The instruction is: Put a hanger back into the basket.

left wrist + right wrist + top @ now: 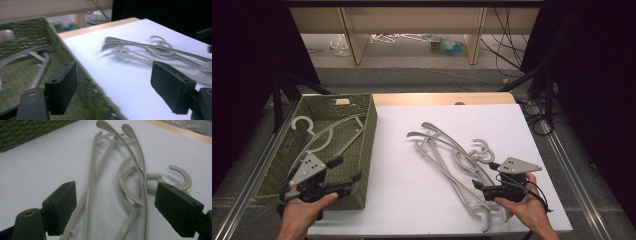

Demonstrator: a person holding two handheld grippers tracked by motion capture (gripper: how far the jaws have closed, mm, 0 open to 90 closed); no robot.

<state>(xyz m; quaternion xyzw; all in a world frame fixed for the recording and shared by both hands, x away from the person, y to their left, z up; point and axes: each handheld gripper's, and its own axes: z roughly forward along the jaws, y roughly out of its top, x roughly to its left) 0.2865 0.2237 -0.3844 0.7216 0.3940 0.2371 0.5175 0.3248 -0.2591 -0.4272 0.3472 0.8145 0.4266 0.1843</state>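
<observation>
A grey plastic hanger [319,136] lies inside the green woven basket [371,131] at the table's left. A pile of several more grey hangers [451,152] is spread over the white table top [412,190]. My left gripper [345,169] stands open and empty over the basket's near right wall. In the left gripper view its jaws [117,90] frame the basket wall [95,100], with the hanger [37,53] to their left. My right gripper [486,175] hovers open at the pile's near end. The hangers' bars [140,182] run under its jaws [117,210], untouched.
A wooden strip [442,98] borders the table's far edge. Beyond it stand shelf legs [354,40] with clutter and cables [507,45] on the floor. Metal rails [572,165] run along both sides. White table top lies bare between the basket and the pile.
</observation>
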